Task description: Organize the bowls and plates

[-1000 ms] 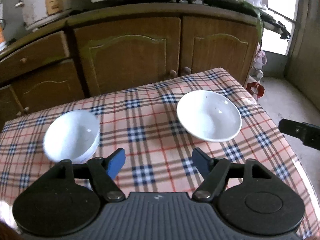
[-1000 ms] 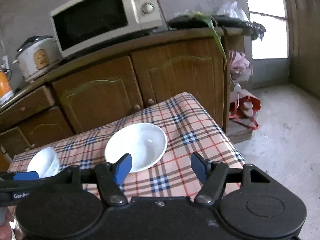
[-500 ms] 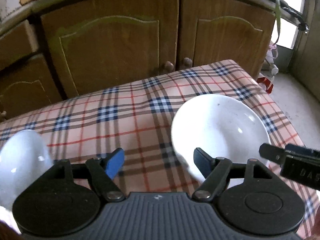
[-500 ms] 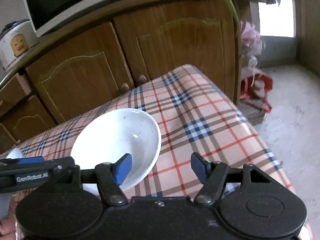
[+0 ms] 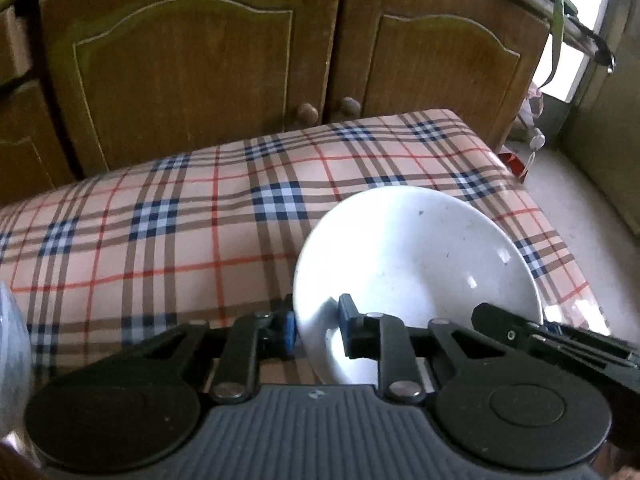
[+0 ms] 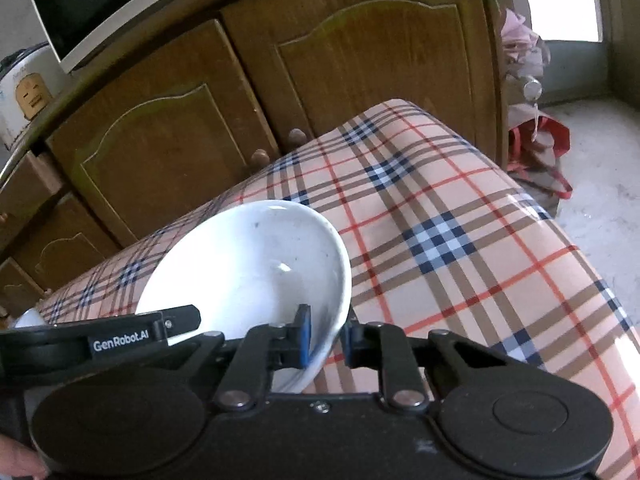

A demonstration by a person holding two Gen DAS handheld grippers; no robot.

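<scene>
A wide, shallow white bowl (image 5: pixel 416 260) lies on the plaid tablecloth (image 5: pixel 160 220). My left gripper (image 5: pixel 316 332) is closing on the bowl's near left rim, one blue pad inside and one outside, both touching it. In the right wrist view my right gripper (image 6: pixel 326 338) is closing the same way on the near right rim of that bowl (image 6: pixel 248 268). The right gripper (image 5: pixel 500 320) shows at the bowl's right side in the left view, and the left gripper (image 6: pixel 180 320) at its left side in the right view. A second, deeper white bowl (image 5: pixel 12 360) is at the far left.
Brown wooden cabinet doors (image 5: pixel 192 80) stand close behind the table. A microwave (image 6: pixel 100 8) and a rice cooker (image 6: pixel 24 96) sit on the counter above. The table's right edge drops to a bare floor (image 6: pixel 592 160) with a red bag (image 6: pixel 548 140).
Both grippers moved forward and down to the shallow bowl, and their jaws went from wide open to closed on its rim. The deeper bowl slid out to the left edge of view.
</scene>
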